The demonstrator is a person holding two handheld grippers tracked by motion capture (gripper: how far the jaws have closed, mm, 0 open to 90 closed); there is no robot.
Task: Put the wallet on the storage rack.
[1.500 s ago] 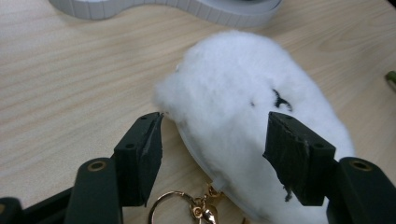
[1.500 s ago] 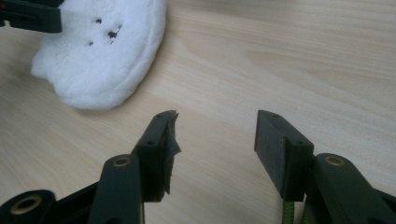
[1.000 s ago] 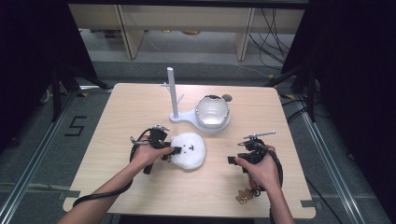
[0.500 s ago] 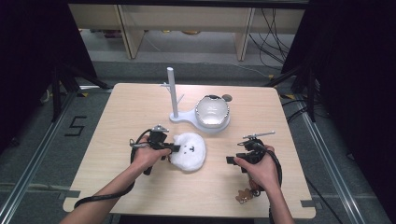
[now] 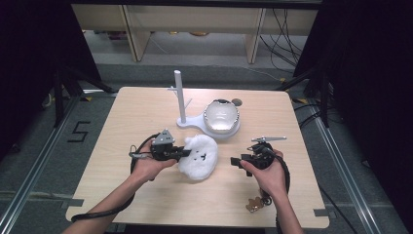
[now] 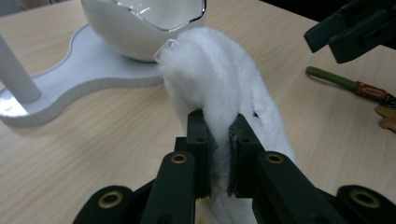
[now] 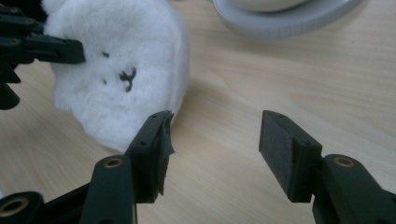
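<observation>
Left gripper (image 6: 218, 135) clamped on fluffy white plush toy (image 6: 224, 88) at frame centre; right gripper (image 7: 212, 149) lower right, jaws just opened further, nothing between.

We read one legible marking — the numeral "5" (image 5: 79, 131), applied in dark tape to the grey floor (image 5: 44, 161) left of the table (image 5: 146, 105) — and no other text, label or brand.
</observation>
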